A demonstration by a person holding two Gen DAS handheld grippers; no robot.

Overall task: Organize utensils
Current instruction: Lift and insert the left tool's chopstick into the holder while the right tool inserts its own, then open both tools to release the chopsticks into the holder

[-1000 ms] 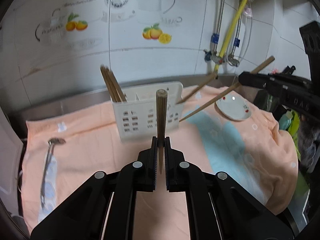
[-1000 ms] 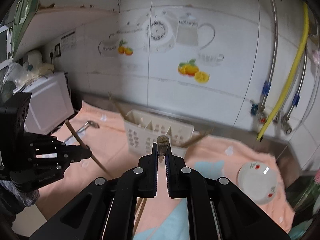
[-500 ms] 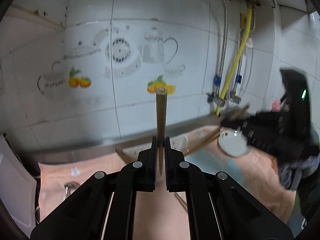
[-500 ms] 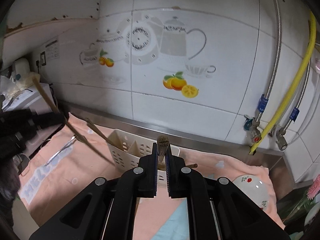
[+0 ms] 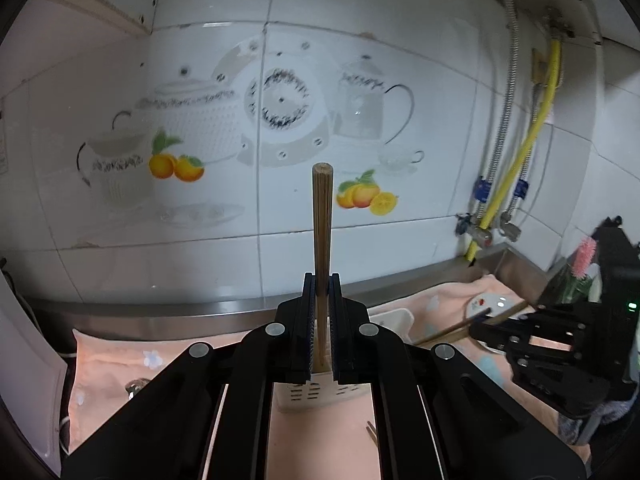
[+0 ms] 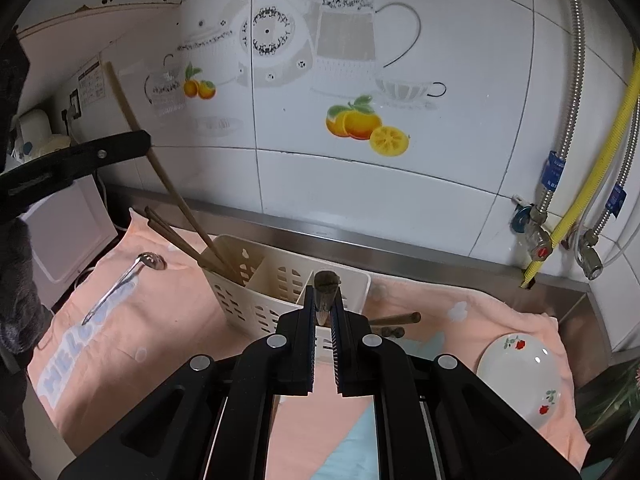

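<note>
Standing upright, ridged brown chopstick between fingers.

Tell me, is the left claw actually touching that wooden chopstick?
Touching. In the left wrist view the left gripper has both fingers pressed against the chopstick, which stands up between them with no gap on either side.

You can read one word for sure: pale blue block letters on the peach towel in the right wrist view spell "HELLO". The small wall notice at upper left carries print, but it's too small for you to make out.
</note>
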